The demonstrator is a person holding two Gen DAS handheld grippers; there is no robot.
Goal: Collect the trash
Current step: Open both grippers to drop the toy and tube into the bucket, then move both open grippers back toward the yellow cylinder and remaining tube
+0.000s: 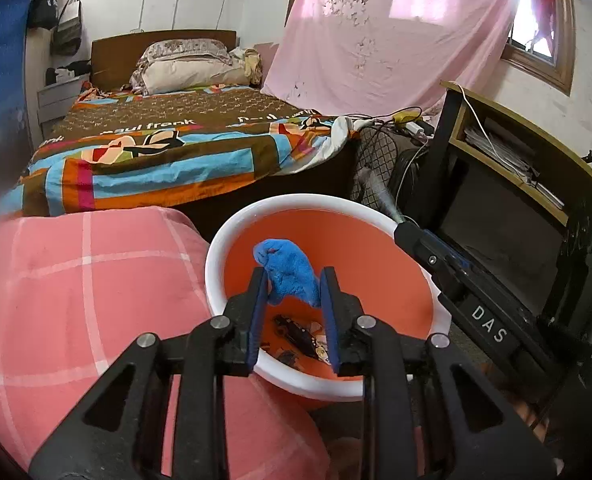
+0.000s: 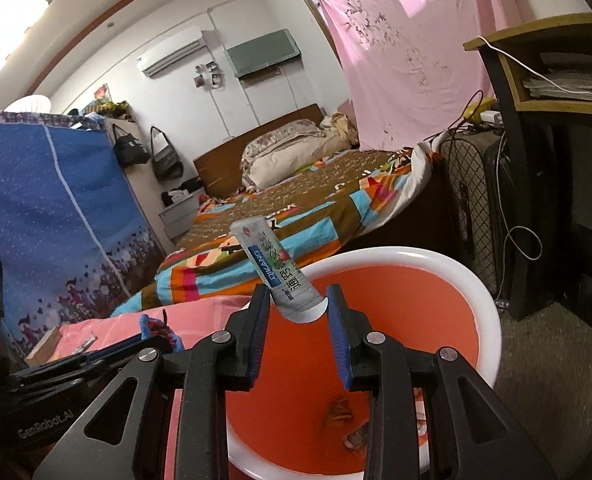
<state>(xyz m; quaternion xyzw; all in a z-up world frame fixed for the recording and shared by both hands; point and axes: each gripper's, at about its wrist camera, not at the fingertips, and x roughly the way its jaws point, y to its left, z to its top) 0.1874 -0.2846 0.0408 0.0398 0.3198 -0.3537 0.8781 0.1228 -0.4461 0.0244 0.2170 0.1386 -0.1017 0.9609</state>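
Bin (image 1: 232,240) between pink cushion (image 1: 76,280) and desk (image 1: 535,152), left gripper (image 1: 294,284) clutching blue wad (image 1: 290,270), right gripper (image 2: 297,300) pinching tube (image 2: 284,272)

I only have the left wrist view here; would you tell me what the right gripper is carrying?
Observer: The right gripper has a white toothpaste tube standing up between its fingers, above the orange bin.
Operator: Thank you. Is its grip tight?
Observer: I cannot tell; the tube's lower end sits between the blue pads, with some gap showing beside it.
Operator: And how does my left gripper look from there?
Observer: It appears at the lower left edge, the left gripper with the blue fuzzy item at its tip, over the pink checked blanket.
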